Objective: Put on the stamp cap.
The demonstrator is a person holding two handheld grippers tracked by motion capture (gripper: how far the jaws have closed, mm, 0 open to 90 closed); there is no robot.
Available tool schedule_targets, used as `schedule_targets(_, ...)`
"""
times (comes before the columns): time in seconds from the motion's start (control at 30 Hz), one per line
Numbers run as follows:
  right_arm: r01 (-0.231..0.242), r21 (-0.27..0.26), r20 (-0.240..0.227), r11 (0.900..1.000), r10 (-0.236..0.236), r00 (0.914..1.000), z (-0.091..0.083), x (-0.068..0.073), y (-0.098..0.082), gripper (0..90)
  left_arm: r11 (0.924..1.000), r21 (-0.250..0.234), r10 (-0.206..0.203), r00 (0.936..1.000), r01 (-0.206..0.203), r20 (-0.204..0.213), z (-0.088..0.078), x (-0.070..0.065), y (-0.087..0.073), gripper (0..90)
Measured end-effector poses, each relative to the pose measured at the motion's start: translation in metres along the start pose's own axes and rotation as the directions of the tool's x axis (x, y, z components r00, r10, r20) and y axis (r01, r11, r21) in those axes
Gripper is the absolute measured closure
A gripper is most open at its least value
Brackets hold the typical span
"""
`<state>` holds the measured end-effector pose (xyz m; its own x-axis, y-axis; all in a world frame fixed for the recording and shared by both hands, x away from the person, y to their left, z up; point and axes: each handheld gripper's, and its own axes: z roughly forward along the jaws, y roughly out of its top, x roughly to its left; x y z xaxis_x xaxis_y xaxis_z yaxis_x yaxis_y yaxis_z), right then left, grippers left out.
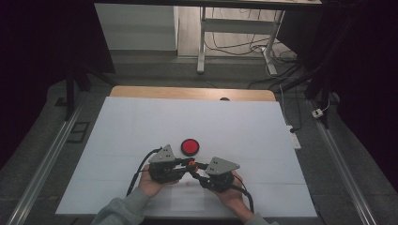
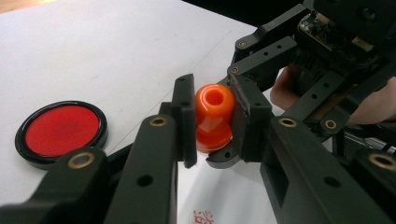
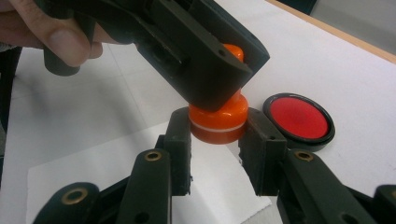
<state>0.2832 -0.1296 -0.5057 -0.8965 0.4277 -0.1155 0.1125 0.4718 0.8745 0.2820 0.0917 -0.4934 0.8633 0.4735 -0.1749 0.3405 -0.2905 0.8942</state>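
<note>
I hold a glossy orange plastic stamp with a rounded knob top (image 2: 213,119) between my two hand-held grippers, near the front middle of the bench (image 1: 141,122), which is covered in white. My left hand-held gripper (image 2: 212,116) is closed on the stamp's knob, its black pads pressing on both sides of the rounded upper part. My right hand-held gripper (image 3: 217,133) is clamped on the wider base of the stamp, the part ringed by a thin white line. The stamp sits above a white sheet of paper (image 3: 93,172) lying on the bench; a small red mark (image 2: 203,217) shows on the paper just below. A round red ink pad in a black case (image 1: 190,146) lies open on the bench just beyond the two hand-held grippers.
</note>
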Motion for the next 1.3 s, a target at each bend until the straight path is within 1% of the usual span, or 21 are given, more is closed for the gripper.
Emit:
schedule_targets(0.23,0.005,0.013,0.001,1.0,-0.005,1.0,0.0,0.0,0.0,64.7,0.9999,0.007,0.013,0.9999,-0.013,-0.006,0.001,-0.001,0.0,72.4)
schedule_targets(0.33,-0.003,0.007,-0.003,1.0,0.003,1.0,0.001,-0.001,-0.001,64.5,0.9997,0.017,0.016,0.9997,-0.016,-0.017,0.002,-0.002,0.001,72.3)
schedule_targets(0.4,-0.009,0.016,-0.008,1.0,0.009,0.9999,0.001,-0.001,-0.002,64.4,0.9996,0.022,0.017,0.9996,-0.016,-0.022,0.002,-0.002,0.001,72.3)
schedule_targets(0.5,-0.011,0.012,-0.004,1.0,0.011,0.9999,0.001,-0.002,-0.002,64.2,0.9998,0.014,0.011,0.9998,-0.01,-0.019,0.002,-0.002,0.002,72.3)
schedule_targets(0.6,-0.02,0.004,-0.01,1.0,0.02,0.9998,0.0,-0.003,-0.002,63.8,1.0,0.007,0.003,0.9999,-0.003,-0.015,0.001,-0.001,0.002,72.3)
schedule_targets(0.67,-0.015,-0.002,-0.008,1.0,0.015,0.9999,0.0,-0.003,-0.001,63.2,1.0,0.003,0.002,0.9999,-0.002,-0.017,0.001,-0.001,0.002,72.3)
schedule_targets(0.8,-0.024,-0.007,-0.008,1.0,0.024,0.9997,0.0,-0.004,-0.001,56.8,1.0,-0.005,0.0,0.9998,0.0,-0.02,0.0,-0.001,0.003,72.2)
schedule_targets(0.87,-0.039,-0.011,-0.022,0.999,0.038,0.999,-0.001,-0.006,-0.002,56.0,1.0,-0.009,-0.001,0.9997,0.001,-0.025,-0.001,0.0,0.004,72.3)
schedule_targets(1.03,-0.039,-0.008,-0.022,0.999,0.039,0.999,-0.003,-0.008,-0.002,53.2,0.9999,-0.015,-0.004,0.9995,0.004,-0.03,-0.006,0.003,0.005,72.2)
schedule_targets(1.1,-0.045,-0.003,-0.016,0.999,0.045,0.9988,-0.006,-0.01,-0.004,51.7,0.9998,-0.018,-0.009,0.9994,0.008,-0.032,-0.007,0.004,0.005,72.2)
schedule_targets(1.2,-0.076,-0.003,-0.01,0.997,0.076,0.9971,-0.011,-0.016,-0.009,49.8,0.9998,-0.019,-0.012,0.9993,0.011,-0.035,-0.01,0.006,0.005,72.2)
schedule_targets(1.3,-0.096,-0.003,0.014,0.995,0.096,0.9953,-0.019,-0.021,-0.014,49.2,0.9997,-0.022,-0.014,0.9993,0.013,-0.036,-0.012,0.006,0.005,72.2)
